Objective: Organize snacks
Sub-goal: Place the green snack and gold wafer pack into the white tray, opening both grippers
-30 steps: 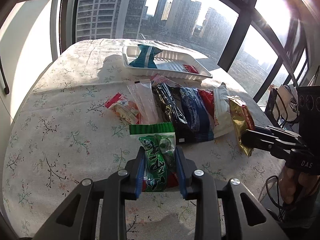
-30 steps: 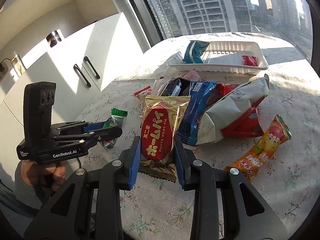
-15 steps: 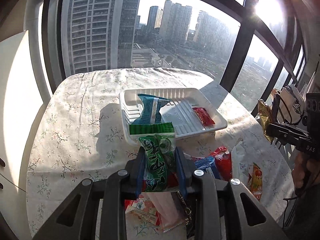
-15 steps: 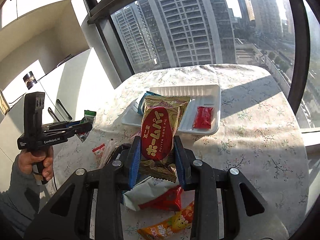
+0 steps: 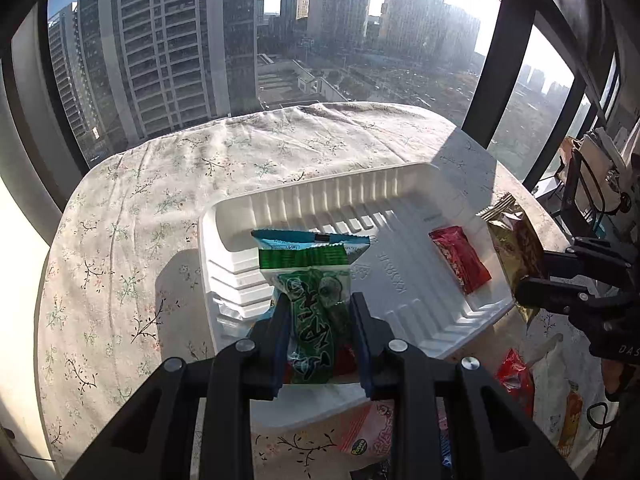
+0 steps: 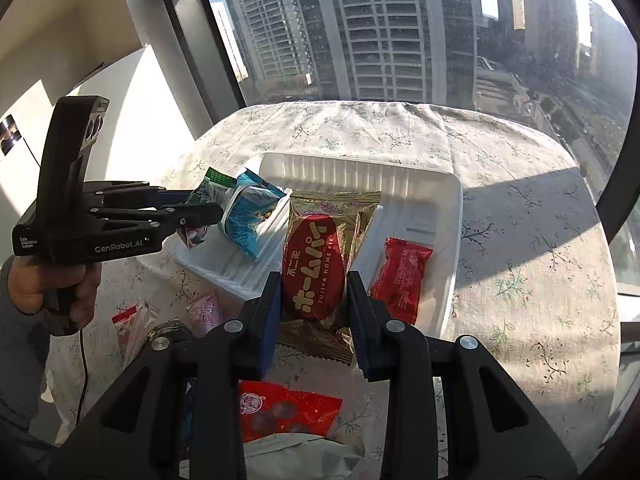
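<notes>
White ribbed plastic forms the tray [image 5: 408, 184] on the floral tablecloth [image 5: 132, 216]; inside it lie a blue packet [image 5: 280, 240] at the left end and a small red packet [image 5: 459, 260] at the right. The left gripper [image 5: 318, 312] pinches a green snack packet [image 5: 316, 308] above the tray's near left corner; the right gripper [image 6: 314, 296] clamps a gold-and-red pie packet [image 6: 320, 256] over the tray's near edge, just beside the red packet. More loose snacks [image 6: 280, 412] lie on the cloth below both tools, near the tray.
</notes>
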The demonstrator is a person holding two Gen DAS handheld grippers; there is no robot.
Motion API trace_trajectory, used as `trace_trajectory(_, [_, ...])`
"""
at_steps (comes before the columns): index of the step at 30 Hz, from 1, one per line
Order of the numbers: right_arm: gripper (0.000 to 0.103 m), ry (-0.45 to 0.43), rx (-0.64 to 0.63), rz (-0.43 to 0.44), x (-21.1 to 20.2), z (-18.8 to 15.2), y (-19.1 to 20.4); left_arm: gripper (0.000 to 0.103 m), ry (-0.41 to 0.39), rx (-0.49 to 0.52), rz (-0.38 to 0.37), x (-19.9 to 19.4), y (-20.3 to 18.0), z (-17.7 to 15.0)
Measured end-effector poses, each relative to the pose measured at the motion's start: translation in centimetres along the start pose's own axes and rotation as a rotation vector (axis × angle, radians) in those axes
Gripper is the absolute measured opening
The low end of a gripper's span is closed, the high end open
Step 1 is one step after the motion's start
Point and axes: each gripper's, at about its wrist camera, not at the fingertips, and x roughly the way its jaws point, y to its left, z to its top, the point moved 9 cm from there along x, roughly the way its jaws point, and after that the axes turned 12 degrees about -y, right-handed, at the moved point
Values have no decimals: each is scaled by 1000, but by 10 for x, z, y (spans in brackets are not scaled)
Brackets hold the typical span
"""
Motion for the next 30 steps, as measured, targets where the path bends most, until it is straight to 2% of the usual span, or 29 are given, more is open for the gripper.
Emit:
trace_trajectory(6, [29,44,8,-12,36,-10,-14,30,14,-12,1,25,5,-2])
trace_trajectory(17, [29,100,-30,-44,76,-25,-22,30,35,-15,32,19,15,-15])
trace_trajectory(30, [29,119,-40,-83,91,-27,-30,30,114,20,45,30,11,-34])
